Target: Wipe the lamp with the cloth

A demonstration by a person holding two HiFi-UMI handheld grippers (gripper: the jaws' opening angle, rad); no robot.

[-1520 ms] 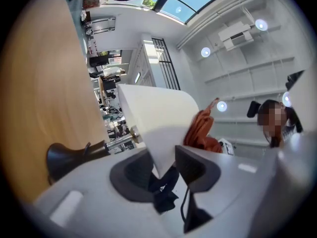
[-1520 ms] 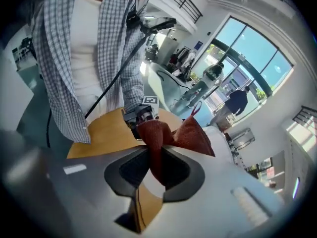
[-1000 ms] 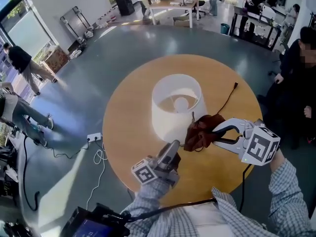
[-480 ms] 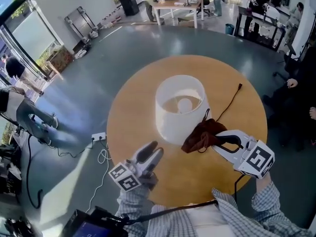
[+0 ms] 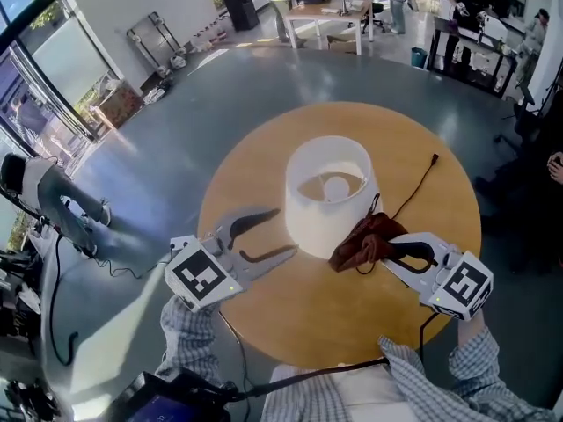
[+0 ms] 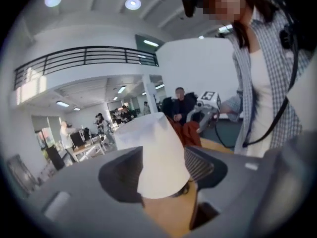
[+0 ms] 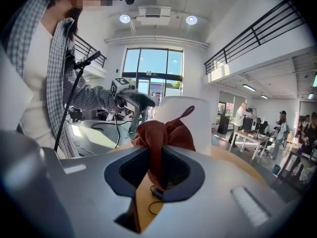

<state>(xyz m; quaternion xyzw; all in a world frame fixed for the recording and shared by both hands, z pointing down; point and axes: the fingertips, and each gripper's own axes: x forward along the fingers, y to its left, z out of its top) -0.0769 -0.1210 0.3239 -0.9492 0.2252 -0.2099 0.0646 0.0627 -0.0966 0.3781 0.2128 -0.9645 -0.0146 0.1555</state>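
**Item 1: lamp** [image 5: 327, 192]. White drum shade, upright, bulb visible inside from above. Stands on round wooden table [image 5: 352, 323], a little toward 12 o'clock of centre. Thin black cord [image 5: 409, 187] runs from its foot toward 2 o'clock; the end lies on the tabletop.

**Item 2: cloth** [image 5: 365, 243]. Rust-red, bunched. At 4 o'clock of lamp, right against the lower shade wall.

**Item 3: R gripper** [image 5: 387, 251]. At approx. 4–5 o'clock of lamp, pointing toward 10 o'clock. Jaws nearly together, clamped on a fold of cloth; the rest of the bunch bulges out past the tips toward the shade.

**Item 4: L gripper** [image 5: 286, 231]. At 8 o'clock of lamp, pointing toward 2 o'clock. Jaws wide apart and opening; holds nothing. In the left gripper view the shade stands in the gap btwn the jaws, pads not pressing on it. Tips just beside the shade's lower edge.
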